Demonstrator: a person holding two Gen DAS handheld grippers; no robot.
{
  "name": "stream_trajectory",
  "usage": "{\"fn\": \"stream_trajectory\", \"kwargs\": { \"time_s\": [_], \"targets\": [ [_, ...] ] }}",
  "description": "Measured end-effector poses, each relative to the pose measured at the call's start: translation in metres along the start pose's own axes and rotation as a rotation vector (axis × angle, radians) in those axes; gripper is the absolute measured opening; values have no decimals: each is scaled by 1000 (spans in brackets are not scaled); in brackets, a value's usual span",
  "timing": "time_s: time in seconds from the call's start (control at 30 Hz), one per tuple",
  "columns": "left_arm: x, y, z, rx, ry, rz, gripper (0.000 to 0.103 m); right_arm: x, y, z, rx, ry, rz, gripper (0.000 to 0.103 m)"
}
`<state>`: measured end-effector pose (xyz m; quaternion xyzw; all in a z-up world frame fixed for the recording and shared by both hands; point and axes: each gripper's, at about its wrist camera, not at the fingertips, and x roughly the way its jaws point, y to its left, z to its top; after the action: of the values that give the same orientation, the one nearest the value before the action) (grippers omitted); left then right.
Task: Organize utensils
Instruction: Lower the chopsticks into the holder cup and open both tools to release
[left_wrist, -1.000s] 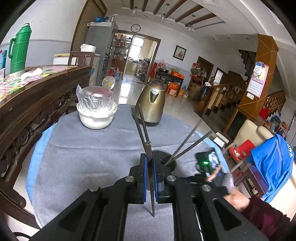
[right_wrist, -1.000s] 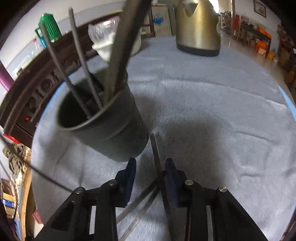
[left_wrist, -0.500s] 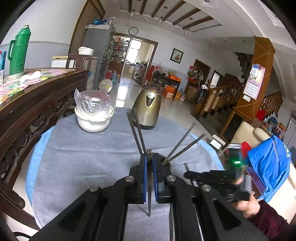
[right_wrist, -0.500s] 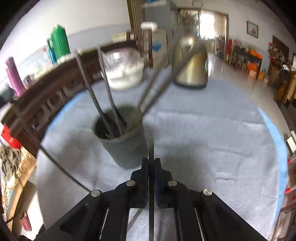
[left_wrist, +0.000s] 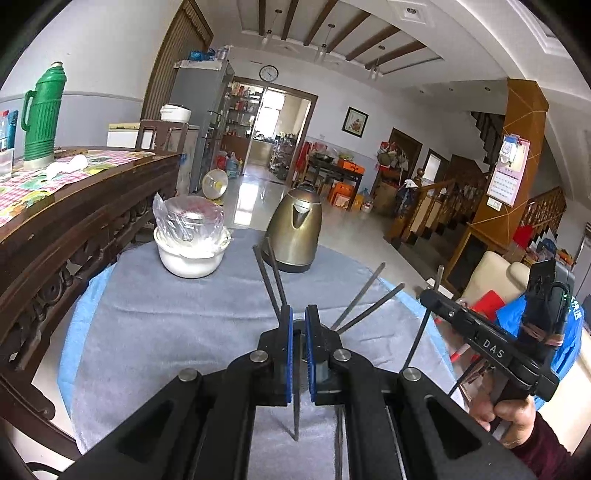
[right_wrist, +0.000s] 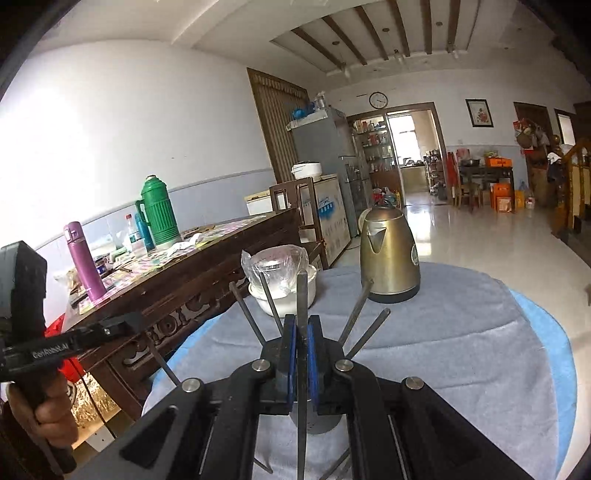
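A dark cup-shaped holder (right_wrist: 317, 424) stands on the grey cloth (right_wrist: 461, 350), with several dark chopsticks (right_wrist: 354, 310) fanning out of it. My right gripper (right_wrist: 300, 321) is shut on one dark chopstick (right_wrist: 302, 291), held upright just in front of the holder. In the left wrist view the right gripper (left_wrist: 428, 295) hangs at the right, its chopstick (left_wrist: 421, 328) slanting down. My left gripper (left_wrist: 299, 314) is shut on another thin chopstick (left_wrist: 295, 417) that pokes out below the pads. The holder (left_wrist: 300, 328) is mostly hidden behind the left fingers, its chopsticks (left_wrist: 269, 277) showing above them.
A brass kettle (left_wrist: 295, 232) and a white bowl with a plastic-wrapped cup (left_wrist: 190, 243) stand at the far side of the round table. A carved wooden sideboard (left_wrist: 74, 221) with a green thermos (left_wrist: 42, 114) runs along the left. More sticks (right_wrist: 338, 467) lie on the cloth near me.
The right gripper shut on a chopstick that lay on the cloth beside the holder, rose and tilted up with it. The left gripper barely moved and kept its chopstick.
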<state>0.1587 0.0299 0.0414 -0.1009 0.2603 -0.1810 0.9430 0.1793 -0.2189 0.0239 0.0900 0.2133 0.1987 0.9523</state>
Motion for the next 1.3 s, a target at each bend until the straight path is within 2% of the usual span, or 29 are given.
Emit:
{"fn": "stream_trajectory", "kwargs": {
  "time_s": [0.2,0.57,1.0,1.13,1.3],
  "targets": [
    [6,2,-8,1,32,-13,6,-1,-4,-7,24,5,16,6],
    [5,2,-13,34,20,-33,6,-6,0,-9,29,-21,48,6],
    [-8,-5,-2,48,-29,-36,6,-28,5,12,46,-160,65,6],
    [-16,-11,13,62,-70,-33,6,-36,9,31,49,-254,66,6],
    [-31,-22,42,75,-158,-38,6,-37,17,50,37,-369,25,6]
  ]
}}
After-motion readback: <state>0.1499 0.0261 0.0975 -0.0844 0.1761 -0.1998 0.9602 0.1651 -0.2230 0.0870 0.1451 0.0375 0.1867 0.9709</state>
